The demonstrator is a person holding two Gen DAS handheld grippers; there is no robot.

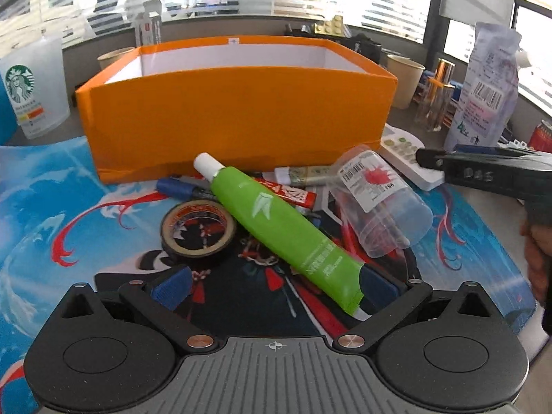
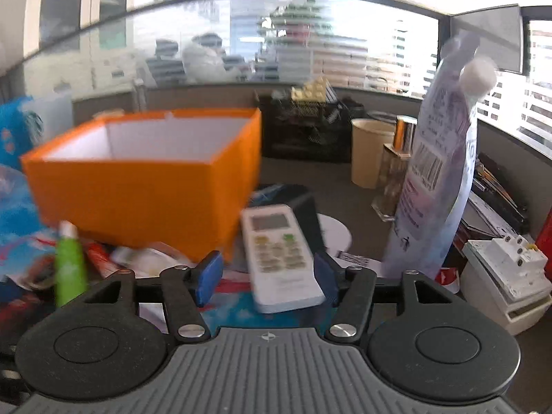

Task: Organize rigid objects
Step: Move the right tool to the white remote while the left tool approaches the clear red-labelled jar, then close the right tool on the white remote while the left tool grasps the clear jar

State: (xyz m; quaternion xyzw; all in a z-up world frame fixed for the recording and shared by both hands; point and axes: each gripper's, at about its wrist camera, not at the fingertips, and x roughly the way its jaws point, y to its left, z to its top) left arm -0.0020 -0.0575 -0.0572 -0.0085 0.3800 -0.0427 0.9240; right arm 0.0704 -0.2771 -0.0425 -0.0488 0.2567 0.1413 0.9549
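Note:
An open orange box (image 1: 234,110) stands at the back of a printed blue mat (image 1: 51,214). In front of it lie a green tube (image 1: 276,231), a black tape roll (image 1: 198,233), a clear plastic container (image 1: 379,203), markers (image 1: 179,188) and a white remote (image 1: 407,158). My left gripper (image 1: 274,284) is open wide, low over the mat, and the tube's flat end rests by its right pad. My right gripper (image 2: 267,276) is open, with the near end of the remote (image 2: 279,252) between its blue pads and a gap on the left side. The box (image 2: 145,186) stands to its left.
A frosted Starbucks cup (image 1: 34,86) stands left of the box. Paper cups (image 1: 403,79), a glass bottle (image 2: 396,172) and a tall purple-white pouch (image 2: 438,172) stand right of it. A white breaker unit (image 2: 503,276) is at the far right, a black desk organiser (image 2: 303,131) behind.

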